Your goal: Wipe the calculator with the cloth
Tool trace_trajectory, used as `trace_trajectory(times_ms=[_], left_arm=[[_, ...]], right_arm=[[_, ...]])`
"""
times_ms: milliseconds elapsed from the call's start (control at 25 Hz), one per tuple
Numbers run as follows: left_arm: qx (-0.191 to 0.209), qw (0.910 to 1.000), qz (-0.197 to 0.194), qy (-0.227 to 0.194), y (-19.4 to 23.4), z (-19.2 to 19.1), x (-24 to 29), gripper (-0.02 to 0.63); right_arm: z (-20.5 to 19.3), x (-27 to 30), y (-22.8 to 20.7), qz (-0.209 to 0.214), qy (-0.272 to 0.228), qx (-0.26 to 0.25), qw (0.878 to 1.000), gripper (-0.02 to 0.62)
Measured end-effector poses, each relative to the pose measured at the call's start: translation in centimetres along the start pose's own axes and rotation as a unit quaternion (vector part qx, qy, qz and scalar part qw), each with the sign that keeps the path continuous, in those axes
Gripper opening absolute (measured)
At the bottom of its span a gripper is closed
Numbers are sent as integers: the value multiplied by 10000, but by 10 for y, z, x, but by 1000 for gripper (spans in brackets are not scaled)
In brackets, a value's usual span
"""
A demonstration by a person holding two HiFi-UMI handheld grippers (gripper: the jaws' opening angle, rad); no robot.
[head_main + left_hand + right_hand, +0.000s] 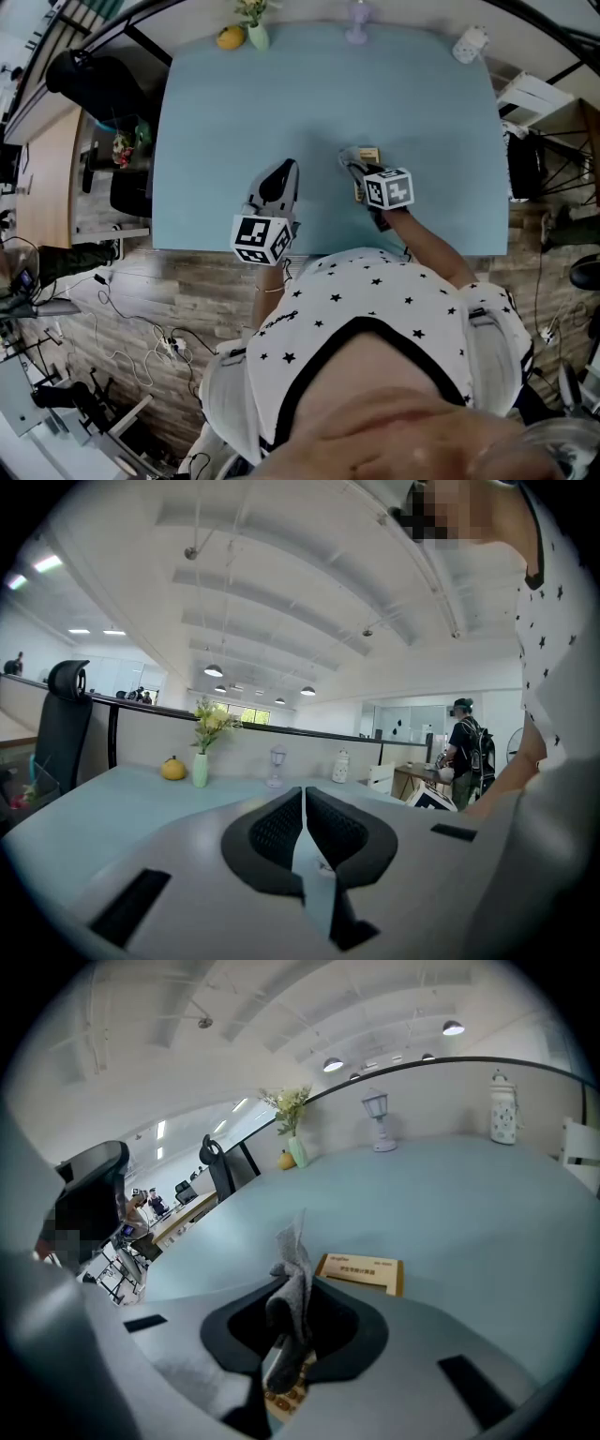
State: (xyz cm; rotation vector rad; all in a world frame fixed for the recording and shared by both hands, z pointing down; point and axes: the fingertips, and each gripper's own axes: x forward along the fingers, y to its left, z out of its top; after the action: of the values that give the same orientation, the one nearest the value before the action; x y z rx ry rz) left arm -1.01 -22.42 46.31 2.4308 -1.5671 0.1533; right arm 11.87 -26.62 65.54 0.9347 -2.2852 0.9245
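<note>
Blue table (328, 94) fills my head view. Left gripper (278, 180) sits at 8 o'clock of table centre, jaws together, nothing between them. Right gripper (295, 1309) is clamped on the grey cloth (298, 1260), above the calculator (361, 1272) at 4 o'clock. A small vase (258, 37) at 11 o'clock holds a flower sprig (251, 9).

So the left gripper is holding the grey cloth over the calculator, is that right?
No, it is the right gripper that is holding the grey cloth over the calculator; the right gripper view shows it. The left gripper is shut, empty.
</note>
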Motion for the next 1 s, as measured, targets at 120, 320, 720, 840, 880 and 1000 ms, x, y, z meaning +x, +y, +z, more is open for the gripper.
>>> trace_trajectory(times_ms=[120, 320, 720, 840, 880, 1000], left_arm=[[7, 10000, -70, -6, -4, 2, 5, 35], [17, 9997, -237, -3, -16, 3, 15, 35], [101, 9987, -497, 79, -31, 5, 31, 35], [134, 9981, -589, 92, -37, 6, 36, 35], [146, 9980, -611, 92, -39, 6, 38, 35], [159, 9977, -647, 90, -43, 6, 40, 35]], right_arm=[[2, -6, -8, -77, -65, 103, 9999, 49], [1, -17, -24, -209, -178, 319, 9991, 49], [-1, -37, -56, -516, -456, 772, 9946, 51], [-4, -44, -65, -612, -503, 889, 9929, 49], [-5, -45, -67, -628, -512, 908, 9926, 50], [-7, -47, -70, -643, -521, 942, 9921, 51]])
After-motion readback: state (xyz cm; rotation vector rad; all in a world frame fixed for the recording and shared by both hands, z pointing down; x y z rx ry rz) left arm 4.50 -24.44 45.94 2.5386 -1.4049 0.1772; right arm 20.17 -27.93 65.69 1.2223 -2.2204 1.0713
